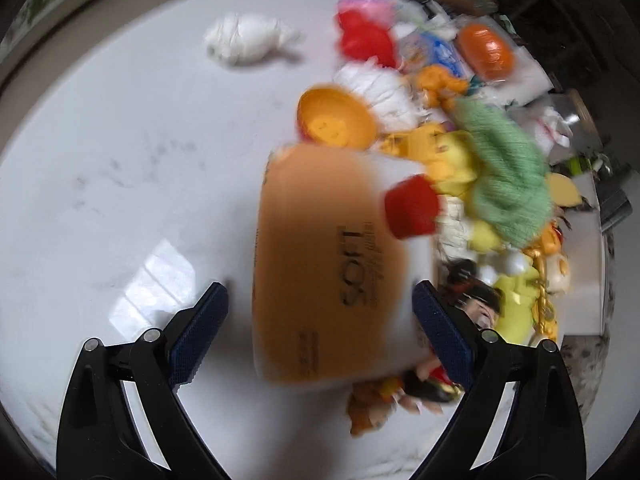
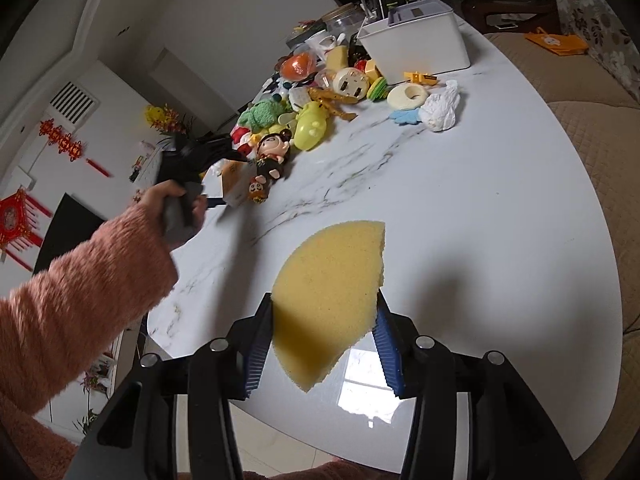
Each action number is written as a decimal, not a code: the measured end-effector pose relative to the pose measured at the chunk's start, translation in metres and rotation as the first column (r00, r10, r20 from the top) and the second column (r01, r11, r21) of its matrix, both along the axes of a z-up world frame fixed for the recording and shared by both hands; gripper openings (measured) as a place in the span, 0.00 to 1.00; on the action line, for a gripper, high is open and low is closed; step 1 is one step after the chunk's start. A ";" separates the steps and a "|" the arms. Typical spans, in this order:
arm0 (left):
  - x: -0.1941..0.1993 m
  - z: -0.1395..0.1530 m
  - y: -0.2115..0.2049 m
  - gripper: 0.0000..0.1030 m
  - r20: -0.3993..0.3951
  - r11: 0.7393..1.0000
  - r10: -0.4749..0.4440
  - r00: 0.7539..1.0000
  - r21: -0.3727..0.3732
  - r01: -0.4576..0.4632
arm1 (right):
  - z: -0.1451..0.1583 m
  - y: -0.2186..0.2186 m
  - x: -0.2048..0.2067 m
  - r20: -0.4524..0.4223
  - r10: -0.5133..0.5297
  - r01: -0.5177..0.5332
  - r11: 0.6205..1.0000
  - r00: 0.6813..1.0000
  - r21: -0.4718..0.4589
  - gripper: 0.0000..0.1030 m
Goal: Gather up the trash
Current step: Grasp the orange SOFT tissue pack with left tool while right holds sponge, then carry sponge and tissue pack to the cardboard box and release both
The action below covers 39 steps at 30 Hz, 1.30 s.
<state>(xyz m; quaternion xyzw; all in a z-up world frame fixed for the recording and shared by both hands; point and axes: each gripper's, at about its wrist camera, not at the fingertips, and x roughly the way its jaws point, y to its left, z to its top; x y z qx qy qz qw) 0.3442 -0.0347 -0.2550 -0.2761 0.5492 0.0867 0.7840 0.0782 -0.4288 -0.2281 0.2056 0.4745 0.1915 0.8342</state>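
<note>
In the left wrist view my left gripper (image 1: pixel 320 320) is open, its blue pads either side of an orange and white carton (image 1: pixel 336 264) printed "SOFT"; the right pad is near it, the left pad stands apart. The carton lies on the white marble table (image 1: pixel 120 160). A crumpled white tissue (image 1: pixel 248 40) lies further off. In the right wrist view my right gripper (image 2: pixel 324 324) is shut on a yellow half-round sponge (image 2: pixel 332 292), held above the table (image 2: pixel 480 208). The left gripper (image 2: pixel 192 164) and the carton (image 2: pixel 234 182) show there too, beside a doll (image 2: pixel 272 156). Another crumpled tissue (image 2: pixel 440 108) lies near the toy pile.
A pile of toys (image 1: pixel 480 160) crowds the right of the left wrist view, with an orange bowl (image 1: pixel 336 118) and a red cap (image 1: pixel 412 206). In the right wrist view a white bin (image 2: pixel 420 44) stands behind the toys, and a sofa (image 2: pixel 592 120) borders the table.
</note>
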 end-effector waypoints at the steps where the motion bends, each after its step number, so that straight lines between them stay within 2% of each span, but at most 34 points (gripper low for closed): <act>1: 0.004 -0.001 -0.003 0.92 -0.001 1.000 -0.024 1.000 0.010 0.024 | -0.001 0.000 0.000 -0.004 0.002 -0.002 1.000 1.000 -0.004 0.46; 2: 0.008 0.000 -0.008 0.91 -0.004 0.998 -0.051 0.999 0.037 0.051 | -0.002 0.000 0.000 -0.008 0.002 -0.002 1.000 1.000 -0.005 0.46; 3: 0.011 0.001 -0.014 0.87 -0.013 0.993 -0.092 0.996 0.080 0.092 | -0.004 0.000 0.001 -0.014 0.003 -0.003 1.000 1.000 -0.002 0.46; 4: 0.011 0.002 -0.017 0.79 0.002 0.990 -0.111 0.994 0.084 0.111 | -0.005 0.000 0.002 -0.016 0.003 -0.003 1.000 1.000 -0.001 0.46; 5: 0.009 0.004 -0.018 0.66 0.024 0.991 -0.119 0.993 0.064 0.117 | -0.005 0.001 0.002 -0.017 0.003 -0.003 1.000 1.000 0.001 0.46; 7: 0.006 0.007 -0.016 0.53 0.035 0.992 -0.119 0.992 0.048 0.117 | -0.005 0.003 0.006 -0.016 0.010 -0.010 1.000 1.000 0.003 0.46; 9: -0.002 0.014 -0.007 0.34 0.072 0.993 -0.121 0.990 0.002 0.122 | -0.002 0.009 0.009 -0.010 0.022 -0.022 1.000 1.000 0.002 0.46; 11: -0.011 0.026 0.001 0.30 0.102 0.987 -0.155 0.983 -0.031 0.158 | 0.001 0.015 0.010 0.000 0.035 -0.035 0.999 0.999 0.005 0.46; 15: -0.031 0.052 0.018 0.28 0.158 0.976 -0.206 0.966 -0.041 0.215 | 0.008 0.037 0.015 0.011 0.069 -0.069 0.997 0.998 0.019 0.46; 18: -0.057 0.082 0.032 0.28 0.190 0.967 -0.254 0.948 0.034 0.252 | 0.014 0.057 0.016 0.022 0.100 -0.101 0.994 0.995 0.031 0.46; 20: -0.073 0.094 0.039 0.28 0.204 0.957 -0.291 0.935 0.047 0.287 | 0.018 0.071 0.016 0.029 0.119 -0.120 0.992 0.992 0.024 0.46; 21: -0.084 0.101 0.042 0.28 0.199 0.949 -0.316 0.928 0.077 0.307 | 0.021 0.081 0.015 0.031 0.132 -0.133 0.991 0.991 0.027 0.46; 22: -0.098 0.107 0.042 0.28 0.179 0.930 -0.358 0.916 0.153 0.333 | 0.022 0.088 0.013 0.034 0.140 -0.141 0.990 0.990 0.026 0.46; 24: -0.119 0.113 0.045 0.28 0.158 0.894 -0.418 0.895 0.245 0.375 | 0.025 0.107 0.009 0.037 0.162 -0.163 0.987 0.986 0.017 0.46; 25: -0.129 0.115 0.049 0.28 0.154 0.886 -0.435 0.887 0.251 0.391 | 0.026 0.114 0.006 0.035 0.168 -0.169 0.986 0.985 0.017 0.46; 28: -0.170 0.116 0.070 0.29 0.133 0.880 -0.450 0.883 0.238 0.412 | 0.029 0.140 -0.004 0.032 0.189 -0.189 0.982 0.981 0.010 0.46; 30: -0.207 0.117 0.083 0.29 0.142 0.870 -0.475 0.868 0.222 0.440 | 0.032 0.153 -0.013 0.033 0.205 -0.205 0.979 0.978 0.003 0.46; 35: -0.299 0.108 0.098 0.29 0.145 0.821 -0.568 0.810 0.176 0.544 | 0.031 0.196 -0.052 0.004 0.275 -0.274 0.960 0.962 -0.049 0.46; 36: -0.325 0.099 0.101 0.29 0.134 0.810 -0.585 0.800 0.136 0.570 | 0.027 0.205 -0.061 -0.015 0.290 -0.290 0.955 0.957 -0.062 0.46; 39: -0.371 0.074 0.109 0.29 0.097 0.798 -0.602 0.793 0.038 0.601 | 0.014 0.227 -0.088 -0.074 0.326 -0.331 0.941 0.943 -0.076 0.45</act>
